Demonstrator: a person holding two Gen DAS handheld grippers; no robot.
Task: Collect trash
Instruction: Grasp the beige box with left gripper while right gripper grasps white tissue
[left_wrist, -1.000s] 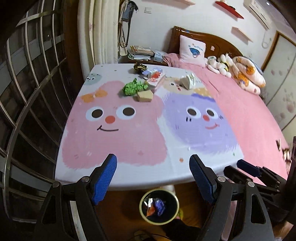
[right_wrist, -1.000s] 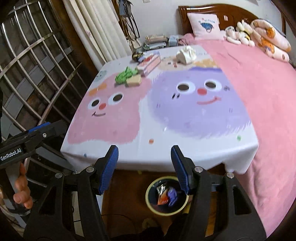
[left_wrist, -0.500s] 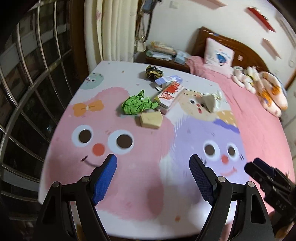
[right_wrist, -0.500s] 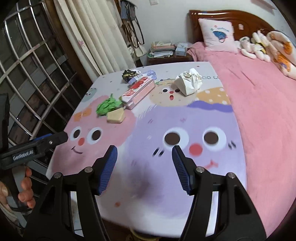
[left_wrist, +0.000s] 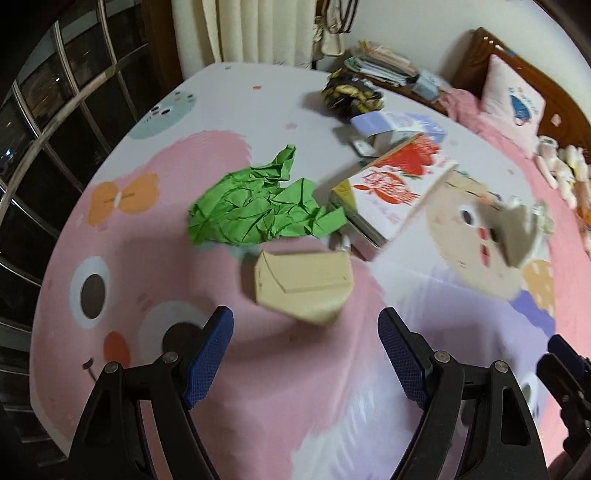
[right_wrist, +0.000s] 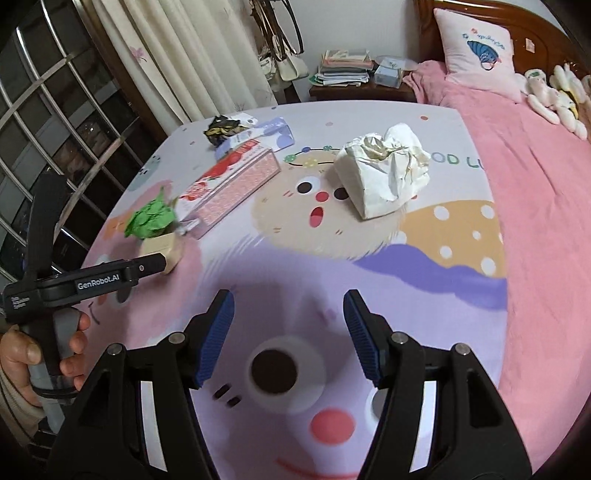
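Approach step: left gripper (left_wrist: 306, 360) hung wide, empty, just short of the tan box (left_wrist: 303, 283). Right gripper (right_wrist: 289, 339) wide, empty. Next: descend, straddle, close.

Home bedroom — bed (right_wrist: 535, 192), pillow (right_wrist: 476, 48)

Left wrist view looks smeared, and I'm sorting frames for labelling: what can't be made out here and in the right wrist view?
- Left wrist view: crumpled white paper bag smeared by motion blur; shape unclear.
- Left wrist view: right gripper cut off by the right edge; jaws unseen.
- Right wrist view: tan cardboard box partly hidden behind the left gripper.
- Both views: print on the strawberry-printed carton unreadable.
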